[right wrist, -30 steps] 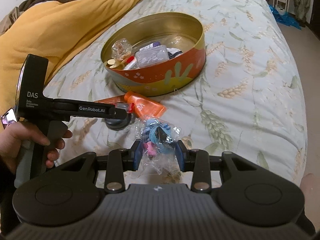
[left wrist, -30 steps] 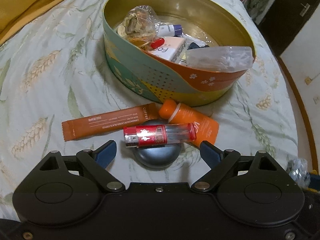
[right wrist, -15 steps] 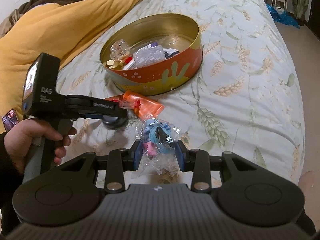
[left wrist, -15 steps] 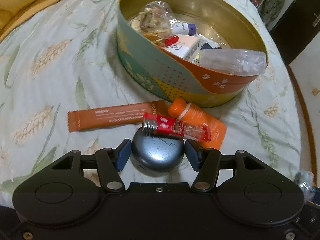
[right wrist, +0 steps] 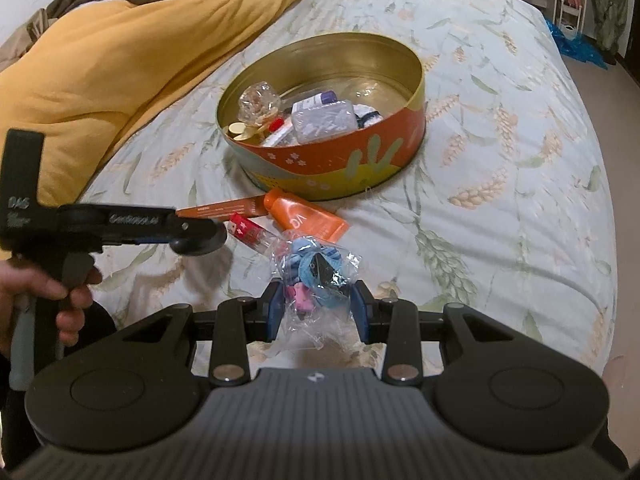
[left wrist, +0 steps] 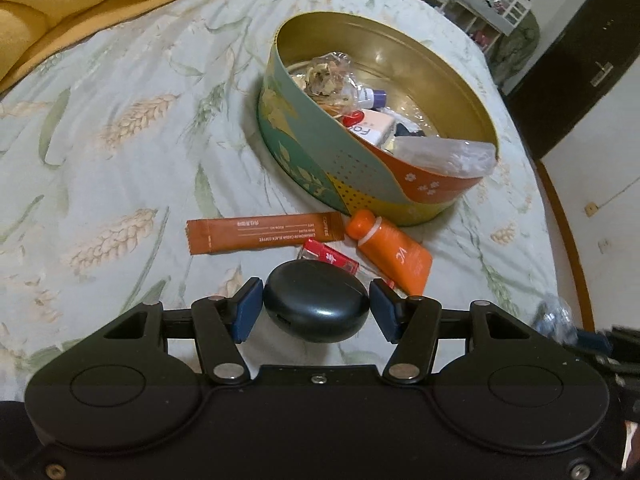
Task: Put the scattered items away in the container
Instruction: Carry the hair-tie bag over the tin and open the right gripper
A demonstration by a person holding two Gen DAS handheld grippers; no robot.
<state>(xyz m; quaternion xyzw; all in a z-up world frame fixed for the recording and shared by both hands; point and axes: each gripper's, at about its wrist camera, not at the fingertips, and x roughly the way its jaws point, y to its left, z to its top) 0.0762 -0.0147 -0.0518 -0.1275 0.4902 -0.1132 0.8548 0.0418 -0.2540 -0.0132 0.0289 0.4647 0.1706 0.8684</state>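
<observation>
A round tin [left wrist: 360, 184] [right wrist: 320, 168] on the bed holds several small items. In front of it lie an orange coffee sachet [left wrist: 264, 234], a red lighter [left wrist: 330, 258] and an orange tube [left wrist: 394, 256]. My left gripper [left wrist: 316, 300] is shut on a dark round case [left wrist: 316, 312], and the right wrist view shows that case [right wrist: 200, 242] held just above the sheet. My right gripper [right wrist: 318, 304] is shut on a clear bag of hair ties [right wrist: 316, 268], a short way in front of the tube [right wrist: 308, 216].
A yellow blanket [right wrist: 120, 60] with a brown garment is heaped along the bed's left side. A person's hand [right wrist: 60, 292] grips the left tool's handle. The bed's edge curves down on the right, and a dark cabinet [left wrist: 580, 60] stands beyond it.
The left jaws closed from wide open onto the dark case and raised it off the sheet. The red lighter that lay on top of it now lies on the bed. The right gripper stayed still.
</observation>
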